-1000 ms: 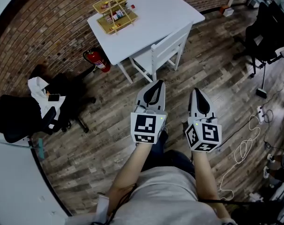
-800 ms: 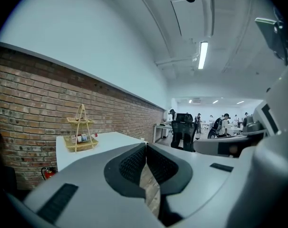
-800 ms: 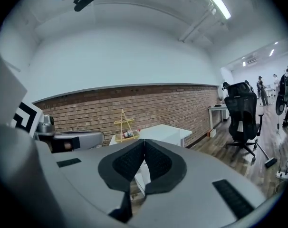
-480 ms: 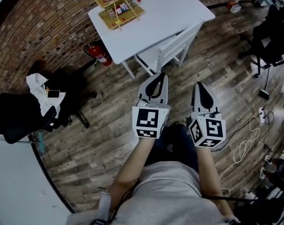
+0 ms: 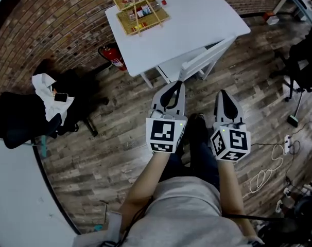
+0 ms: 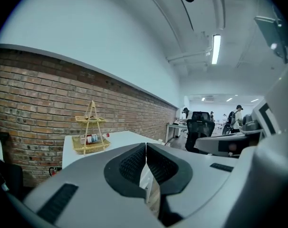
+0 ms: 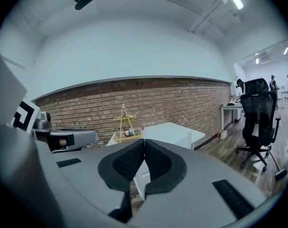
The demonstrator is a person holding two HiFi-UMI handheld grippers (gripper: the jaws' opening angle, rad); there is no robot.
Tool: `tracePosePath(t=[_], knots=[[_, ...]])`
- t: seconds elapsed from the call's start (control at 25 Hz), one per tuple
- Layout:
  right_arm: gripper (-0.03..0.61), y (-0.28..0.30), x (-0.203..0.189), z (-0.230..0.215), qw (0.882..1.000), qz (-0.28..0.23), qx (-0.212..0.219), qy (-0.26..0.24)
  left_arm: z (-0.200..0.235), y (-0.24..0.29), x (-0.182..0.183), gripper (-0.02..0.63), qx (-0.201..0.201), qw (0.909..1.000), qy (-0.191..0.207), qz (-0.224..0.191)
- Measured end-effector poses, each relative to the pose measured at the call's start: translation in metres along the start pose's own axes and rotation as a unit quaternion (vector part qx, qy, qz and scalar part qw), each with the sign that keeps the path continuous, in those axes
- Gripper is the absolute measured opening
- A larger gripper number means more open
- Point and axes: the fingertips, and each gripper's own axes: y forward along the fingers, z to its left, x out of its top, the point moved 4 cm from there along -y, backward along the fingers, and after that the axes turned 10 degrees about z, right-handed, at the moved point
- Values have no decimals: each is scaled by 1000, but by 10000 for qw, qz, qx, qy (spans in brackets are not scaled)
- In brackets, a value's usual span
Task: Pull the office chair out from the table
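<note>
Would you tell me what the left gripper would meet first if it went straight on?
Most likely the backrest of the white chair, just ahead of the left gripper, whose jaws are shut, though depth is unclear.

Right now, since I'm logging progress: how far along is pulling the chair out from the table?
Done: nothing; the white wooden chair sits tucked under the white rectangular table. In hand: the left hand-held gripper and right hand-held gripper are shut, empty, short of the chair. Left: reach its backrest, grip, pull it out.
</note>
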Motion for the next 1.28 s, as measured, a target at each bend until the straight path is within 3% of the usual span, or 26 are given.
tracePosePath(t=[0.48, 0.8, 1.08, 1.28], knots=[[15, 105, 53, -58, 9956, 307, 745, -475, 22, 91, 33, 15, 822, 9962, -275, 113], [15, 160, 74, -101, 9872, 525, 1119, -1012, 17, 154, 51, 14, 1127, 9927, -341, 245], [15, 188, 76, -125, 9705, 715, 1482, -1760, 9, 184, 57, 14, 1285, 9905, -320, 363], [17, 201, 65, -123, 9476, 991, 1934, -2340, 10, 187, 56, 15, 1381, 9888, -338, 443]])
